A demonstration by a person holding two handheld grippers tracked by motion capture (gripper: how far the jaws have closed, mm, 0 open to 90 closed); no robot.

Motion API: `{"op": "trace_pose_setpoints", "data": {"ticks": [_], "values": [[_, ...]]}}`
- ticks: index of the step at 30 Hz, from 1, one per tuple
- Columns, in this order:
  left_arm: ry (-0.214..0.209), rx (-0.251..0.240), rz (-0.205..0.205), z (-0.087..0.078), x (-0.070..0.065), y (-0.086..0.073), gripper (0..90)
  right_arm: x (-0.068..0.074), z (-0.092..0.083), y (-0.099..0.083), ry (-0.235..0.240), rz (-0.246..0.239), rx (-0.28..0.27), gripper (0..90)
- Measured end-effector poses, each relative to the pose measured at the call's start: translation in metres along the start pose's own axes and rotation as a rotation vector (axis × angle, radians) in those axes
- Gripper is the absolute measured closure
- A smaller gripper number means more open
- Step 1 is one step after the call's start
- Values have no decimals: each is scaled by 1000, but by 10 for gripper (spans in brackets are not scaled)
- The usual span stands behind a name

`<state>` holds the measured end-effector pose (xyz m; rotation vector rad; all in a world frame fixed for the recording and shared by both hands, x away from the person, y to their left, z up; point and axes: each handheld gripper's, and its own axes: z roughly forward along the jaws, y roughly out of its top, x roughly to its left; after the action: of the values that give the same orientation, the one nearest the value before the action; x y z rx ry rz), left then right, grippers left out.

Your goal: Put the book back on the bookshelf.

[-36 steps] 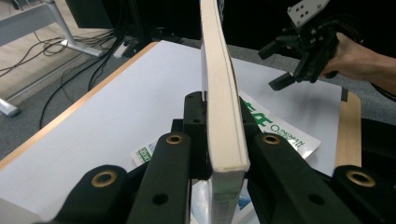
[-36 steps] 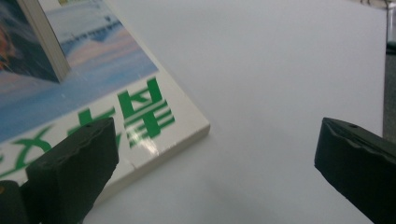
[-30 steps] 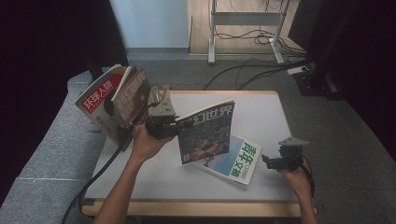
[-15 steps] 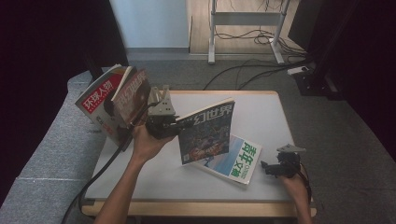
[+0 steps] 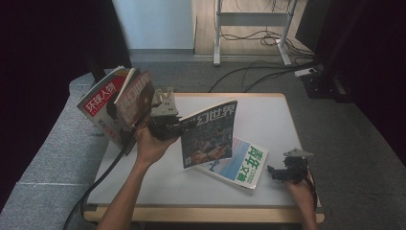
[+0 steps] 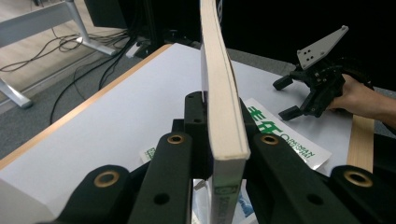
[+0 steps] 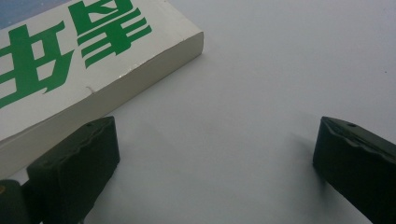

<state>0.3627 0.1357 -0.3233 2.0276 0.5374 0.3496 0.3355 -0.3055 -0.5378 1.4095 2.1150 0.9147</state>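
Note:
My left gripper (image 5: 184,125) is shut on the edge of a dark-covered magazine (image 5: 209,134) and holds it upright above the table. In the left gripper view its pale page edge (image 6: 224,116) stands clamped between the two black jaws. A second magazine with green lettering (image 5: 244,163) lies flat on the white table (image 5: 268,115), partly under the raised one. My right gripper (image 5: 274,172) sits low by that magazine's right corner, open. In the right gripper view its left finger (image 7: 74,158) is beside the magazine's corner (image 7: 70,60), with bare table between the jaws.
Several magazines (image 5: 117,103) stand leaning together at the table's left edge, just behind my left hand. A grey couch (image 5: 52,158) runs along the left side. Cables and a metal frame (image 5: 249,28) lie on the floor beyond the table.
My right gripper has shifted slightly toward the table's front edge, staying by the green-lettered magazine's corner. The left gripper and its upright magazine have held still.

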Motion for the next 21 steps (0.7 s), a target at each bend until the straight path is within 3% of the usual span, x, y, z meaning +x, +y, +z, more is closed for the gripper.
{"op": "trace_pose_setpoints", "data": {"ticks": [12, 21], "values": [[57, -1, -31, -19, 3, -4, 827, 0, 0, 0, 0, 0, 0, 1], [119, -3, -53, -45, 9, -13, 827, 0, 0, 0, 0, 0, 0, 1]]}}
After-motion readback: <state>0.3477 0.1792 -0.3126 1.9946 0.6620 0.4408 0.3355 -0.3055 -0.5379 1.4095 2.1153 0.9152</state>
